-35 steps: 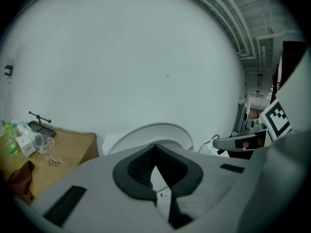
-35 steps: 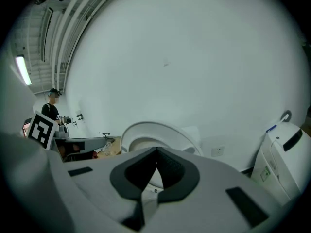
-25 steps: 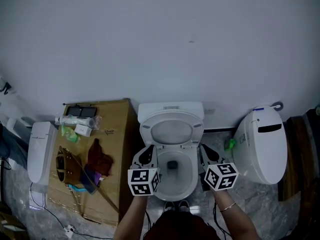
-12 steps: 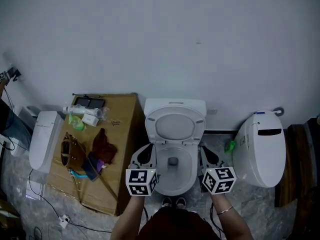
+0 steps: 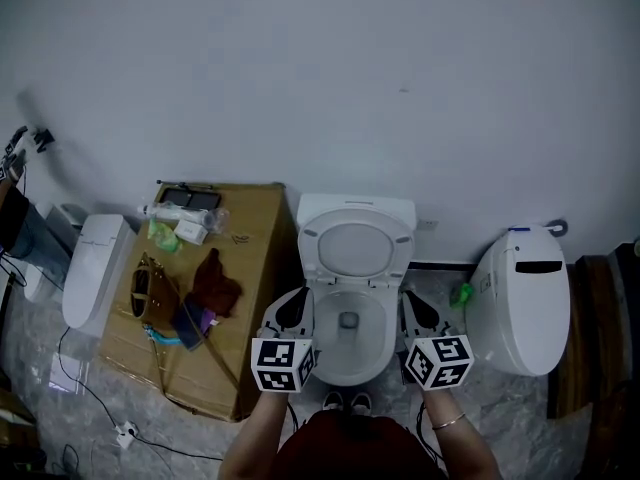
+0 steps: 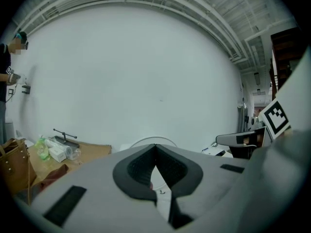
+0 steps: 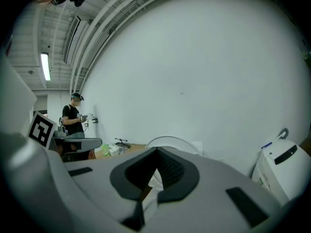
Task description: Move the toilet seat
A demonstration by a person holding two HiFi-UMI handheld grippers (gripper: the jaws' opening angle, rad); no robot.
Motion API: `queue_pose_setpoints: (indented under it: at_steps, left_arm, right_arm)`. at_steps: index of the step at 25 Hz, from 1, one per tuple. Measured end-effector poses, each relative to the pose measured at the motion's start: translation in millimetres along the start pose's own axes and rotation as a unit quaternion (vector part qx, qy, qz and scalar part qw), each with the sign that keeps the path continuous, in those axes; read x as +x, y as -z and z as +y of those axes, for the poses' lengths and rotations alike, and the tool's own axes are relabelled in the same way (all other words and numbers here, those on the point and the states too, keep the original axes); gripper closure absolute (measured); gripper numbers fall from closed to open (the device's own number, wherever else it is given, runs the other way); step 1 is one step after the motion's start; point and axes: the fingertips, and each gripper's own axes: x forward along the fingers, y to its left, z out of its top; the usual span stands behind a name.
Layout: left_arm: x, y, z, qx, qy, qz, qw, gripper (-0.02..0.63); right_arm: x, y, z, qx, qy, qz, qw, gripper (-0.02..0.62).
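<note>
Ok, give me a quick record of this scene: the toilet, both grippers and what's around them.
toilet: white, middle, against the wall
lid: raised, leaning back on the tank
left gripper: shut, empty, by the bowl's left side
right gripper: shut, empty, by the bowl's right side
cardboard: on the floor left of the toilet
on cardboard: brown bag, bottles
right toilet: lid down
left toilet: lid down
</note>
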Motion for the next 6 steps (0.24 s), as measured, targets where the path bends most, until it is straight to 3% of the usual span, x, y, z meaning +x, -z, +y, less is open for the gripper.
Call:
queue_pose_setpoints:
  at_steps: [6]
  left_arm:
    - [-17,-13,4,0.003,-0.008,-0.018,0.9998,0.581]
  right_arm:
    - [-12,-11,6,-0.003,-0.006,-0.014,1.0,0.58]
